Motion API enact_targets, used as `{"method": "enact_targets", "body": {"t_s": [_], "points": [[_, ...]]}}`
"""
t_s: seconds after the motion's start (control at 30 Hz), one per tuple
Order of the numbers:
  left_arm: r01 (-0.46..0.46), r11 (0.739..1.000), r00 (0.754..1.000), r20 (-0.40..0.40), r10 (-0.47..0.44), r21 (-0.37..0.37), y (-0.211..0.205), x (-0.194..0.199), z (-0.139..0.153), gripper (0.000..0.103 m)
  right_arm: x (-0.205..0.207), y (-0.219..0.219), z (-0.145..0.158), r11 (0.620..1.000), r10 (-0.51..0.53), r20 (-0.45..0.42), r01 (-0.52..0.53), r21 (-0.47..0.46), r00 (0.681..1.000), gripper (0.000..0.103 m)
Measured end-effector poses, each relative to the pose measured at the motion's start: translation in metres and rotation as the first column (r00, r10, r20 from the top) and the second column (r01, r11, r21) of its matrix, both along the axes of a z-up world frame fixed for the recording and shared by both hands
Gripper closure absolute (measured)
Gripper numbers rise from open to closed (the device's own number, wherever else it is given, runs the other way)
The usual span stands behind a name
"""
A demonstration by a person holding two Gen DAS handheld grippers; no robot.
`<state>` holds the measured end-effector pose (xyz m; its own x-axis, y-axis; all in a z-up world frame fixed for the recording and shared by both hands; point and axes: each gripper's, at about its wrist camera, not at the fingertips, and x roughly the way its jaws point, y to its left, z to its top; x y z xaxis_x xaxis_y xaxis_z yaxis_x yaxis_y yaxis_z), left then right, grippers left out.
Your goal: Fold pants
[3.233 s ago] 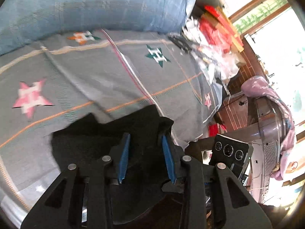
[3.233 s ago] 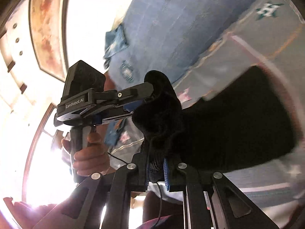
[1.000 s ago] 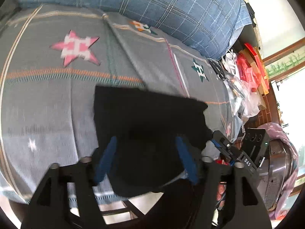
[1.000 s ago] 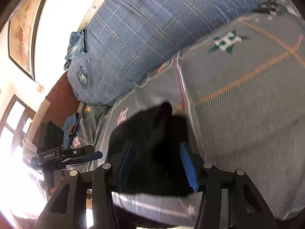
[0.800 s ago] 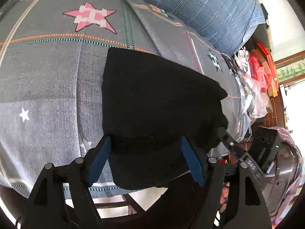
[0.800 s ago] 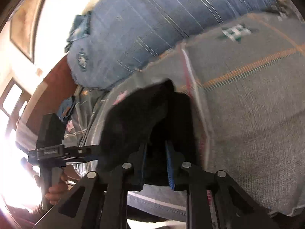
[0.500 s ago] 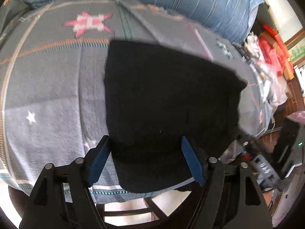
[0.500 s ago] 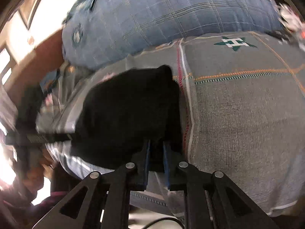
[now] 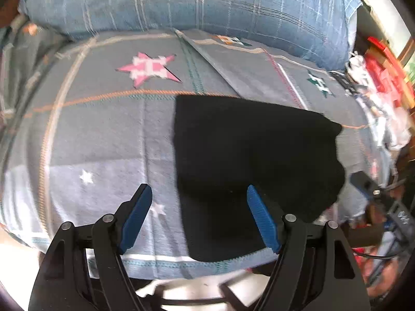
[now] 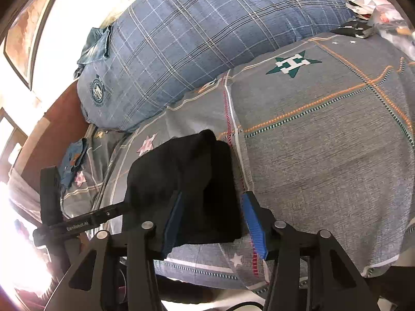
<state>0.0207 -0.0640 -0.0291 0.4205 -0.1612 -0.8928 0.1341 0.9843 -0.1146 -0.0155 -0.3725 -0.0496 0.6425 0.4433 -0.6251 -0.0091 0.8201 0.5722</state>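
Grey star-patterned bedding (image 9: 103,134) carried folded black pants (image 9: 249,160) near its edge. Both the left gripper (image 9: 199,217) and the right gripper (image 10: 215,217) gaped wide, holding nothing.

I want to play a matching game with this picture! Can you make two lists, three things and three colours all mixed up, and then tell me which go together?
Things:
1. folded pants
2. big pillow
3. star nearest the pillow

Colours:
A. pink and white
B. black
C. blue plaid

Pairs: 1-B, 2-C, 3-A
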Motion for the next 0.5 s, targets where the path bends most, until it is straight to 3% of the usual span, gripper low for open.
{"method": "enact_targets", "body": {"t_s": [0.1, 0.33, 0.43, 0.5], "points": [[-0.02, 0.998, 0.998, 0.057, 0.016, 0.062, 0.001, -0.002, 0.002, 0.027, 0.003, -0.001, 0.001, 1.0, -0.013, -0.006, 0.013, 0.0, 1.0, 0.042], [-0.05, 0.989, 0.992, 0.121, 0.034, 0.139, 0.004, 0.002, 0.01, 0.027, 0.017, -0.002, 0.004, 1.0, 0.001, -0.016, -0.001, 0.018, 1.0, 0.04], [-0.07, 0.989, 0.989, 0.137, 0.052, 0.133, 0.015, 0.013, 0.02, 0.027, 0.027, -0.002, 0.009, 1.0, -0.001, 0.0, 0.001, 0.015, 1.0, 0.038], [-0.086, 0.993, 0.99, 0.115, 0.077, 0.077, 0.026, 0.025, 0.025, 0.027, 0.034, -0.001, 0.012, 1.0, -0.001, 0.014, 0.0, 0.025, 1.0, 0.037]]}}
